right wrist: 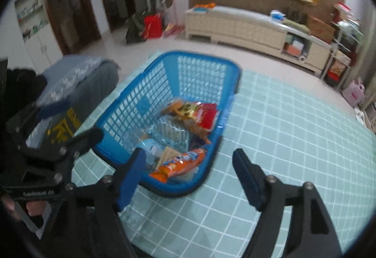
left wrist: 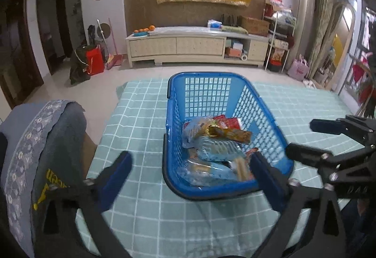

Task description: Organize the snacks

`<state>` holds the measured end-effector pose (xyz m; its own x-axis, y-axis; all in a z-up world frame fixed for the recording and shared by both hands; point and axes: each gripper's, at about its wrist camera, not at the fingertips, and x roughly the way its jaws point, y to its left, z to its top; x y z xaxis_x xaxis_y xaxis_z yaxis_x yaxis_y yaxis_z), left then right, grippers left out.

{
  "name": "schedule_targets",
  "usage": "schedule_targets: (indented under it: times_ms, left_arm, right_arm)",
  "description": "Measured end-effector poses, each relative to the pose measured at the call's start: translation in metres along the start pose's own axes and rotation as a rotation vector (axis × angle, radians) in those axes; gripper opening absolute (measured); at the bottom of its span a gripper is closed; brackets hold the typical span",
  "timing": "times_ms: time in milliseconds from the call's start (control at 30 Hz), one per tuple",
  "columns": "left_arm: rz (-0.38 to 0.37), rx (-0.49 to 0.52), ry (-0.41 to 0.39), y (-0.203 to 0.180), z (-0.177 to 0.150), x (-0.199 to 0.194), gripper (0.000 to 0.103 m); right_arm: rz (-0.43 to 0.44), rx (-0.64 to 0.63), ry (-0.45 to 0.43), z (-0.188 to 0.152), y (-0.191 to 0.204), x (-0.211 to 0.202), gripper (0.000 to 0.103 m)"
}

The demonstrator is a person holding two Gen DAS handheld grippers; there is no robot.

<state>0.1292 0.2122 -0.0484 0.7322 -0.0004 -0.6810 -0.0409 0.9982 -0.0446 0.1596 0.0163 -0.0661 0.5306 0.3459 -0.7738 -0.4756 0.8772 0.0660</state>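
Both the left gripper [left wrist: 191,172] and right gripper [right wrist: 188,174] have jaws spread wide, holding nothing. The blue basket [left wrist: 178,98] of snack packets [left wrist: 216,147] sits mid-frame on the checked worktop [left wrist: 141,121], its long axis running away from the cameras.

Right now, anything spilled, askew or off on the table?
Nothing stands out. All the snacks lie loosely piled inside the blue basket; none sit on the tablecloth. Both grippers, left and right, are open and empty.
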Motion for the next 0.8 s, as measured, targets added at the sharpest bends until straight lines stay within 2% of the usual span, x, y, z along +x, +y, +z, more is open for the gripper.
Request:
schedule_targets:
  times_ms: [100, 233, 400, 567, 800]
  left_arm:
    - [-0.010, -0.025, -0.044, -0.007, -0.002, -0.023, 0.103]
    - [-0.003, -0.003, -0.106, -0.021, 0.000, -0.052, 0.103]
    - [-0.030, 0.030, -0.168, -0.044, 0.001, -0.091, 0.103]
    - [-0.044, 0.072, -0.190, -0.068, -0.002, -0.115, 0.103]
    - [-0.053, 0.106, -0.210, -0.090, -0.009, -0.134, 0.103]
  right_arm:
    - [-0.028, 0.033, -0.059, -0.007, -0.007, -0.030, 0.090]
    - [-0.089, 0.024, -0.140, -0.019, -0.012, -0.073, 0.103]
    - [-0.154, 0.062, -0.199, -0.033, -0.021, -0.117, 0.103]
    - [-0.152, 0.105, -0.219, -0.045, -0.025, -0.146, 0.103]
    - [-0.179, 0.098, -0.269, -0.059, -0.015, -0.177, 0.103]
